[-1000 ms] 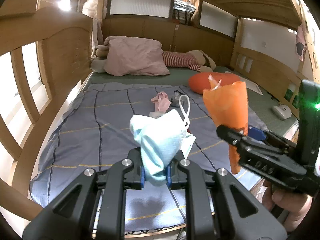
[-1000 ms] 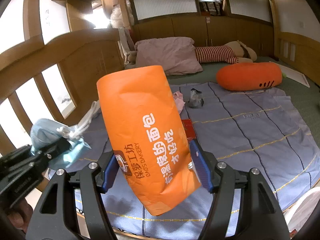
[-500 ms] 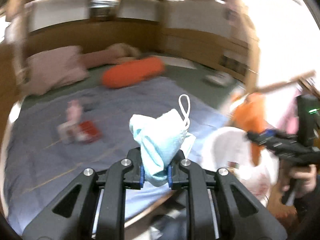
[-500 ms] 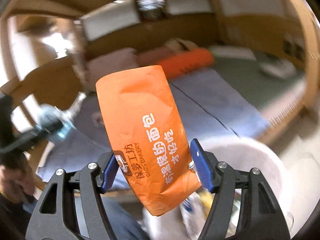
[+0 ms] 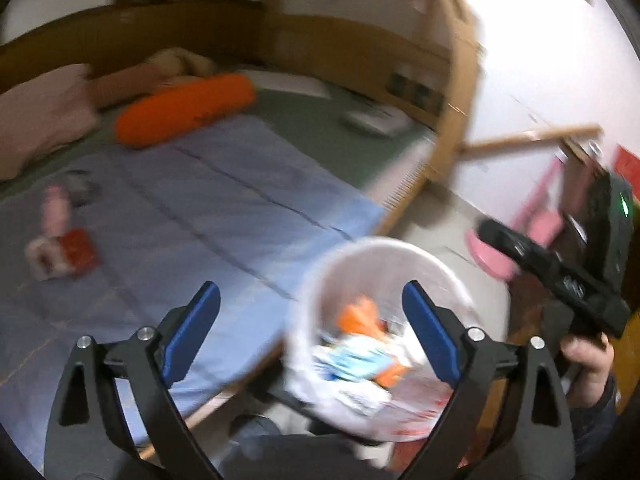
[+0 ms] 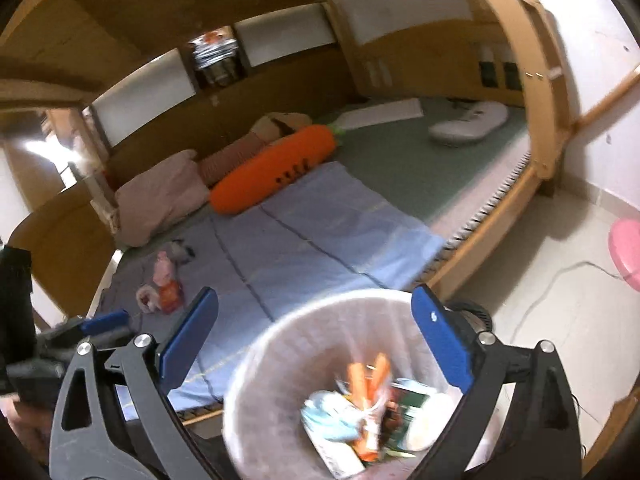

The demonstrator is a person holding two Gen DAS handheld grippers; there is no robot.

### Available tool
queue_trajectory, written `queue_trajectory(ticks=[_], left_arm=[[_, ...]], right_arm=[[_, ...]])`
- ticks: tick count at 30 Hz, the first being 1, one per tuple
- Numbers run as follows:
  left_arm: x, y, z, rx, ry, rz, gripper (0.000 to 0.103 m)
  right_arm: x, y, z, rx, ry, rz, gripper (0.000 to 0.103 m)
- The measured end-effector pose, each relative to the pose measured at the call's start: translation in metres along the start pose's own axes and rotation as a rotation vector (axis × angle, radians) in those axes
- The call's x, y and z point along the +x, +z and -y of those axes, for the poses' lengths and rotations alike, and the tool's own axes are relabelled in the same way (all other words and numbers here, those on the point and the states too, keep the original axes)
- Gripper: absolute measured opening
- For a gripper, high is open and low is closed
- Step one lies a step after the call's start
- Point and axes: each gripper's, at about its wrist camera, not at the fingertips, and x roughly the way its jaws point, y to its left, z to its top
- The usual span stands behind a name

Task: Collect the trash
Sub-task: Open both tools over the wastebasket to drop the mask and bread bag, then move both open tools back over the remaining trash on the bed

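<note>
Both grippers wide open over the bin, nothing between the pads

The left gripper (image 5: 310,332) and right gripper (image 6: 314,338) have both just been opening, and their jaws now stand wide and empty above the white trash bin (image 6: 256,360), which sits on the floor just beside the bed's wooden frame (image 6: 492,216). The orange wrapper (image 6: 366,380) and pale blue mask (image 6: 326,416) lie blurred inside the bin with other rubbish. More trash remains on the blue quilt (image 6: 320,240): a pink and red bundle of scraps (image 6: 162,284) at about 10 o'clock from the bin. A carrot plush (image 6: 276,168) and pink pillow (image 6: 156,196) lie further up toward 11 o'clock. A pink stool (image 6: 626,252) sits at 2 o'clock on the floor.
</note>
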Motion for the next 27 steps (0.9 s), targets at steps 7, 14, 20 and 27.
queue_trajectory(ticks=[7, 14, 20, 27], left_arm=[[-0.071, -0.011, -0.146, -0.166, 0.387, 0.107, 0.098], [-0.1, -0.057, -0.242, -0.379, 0.603, 0.121, 0.099], [-0.104, -0.073, -0.25, -0.408, 0.592, 0.128, 0.099], [-0.089, -0.072, -0.243, -0.358, 0.598, 0.088, 0.099]], right_arm=[[0.061, 0.003, -0.105, -0.115, 0.162, -0.075, 0.095], [0.117, -0.012, -0.243, -0.256, 0.278, -0.118, 0.096], [0.146, -0.041, -0.298, -0.355, 0.219, -0.087, 0.096], [0.154, -0.041, -0.293, -0.324, 0.23, -0.141, 0.096]])
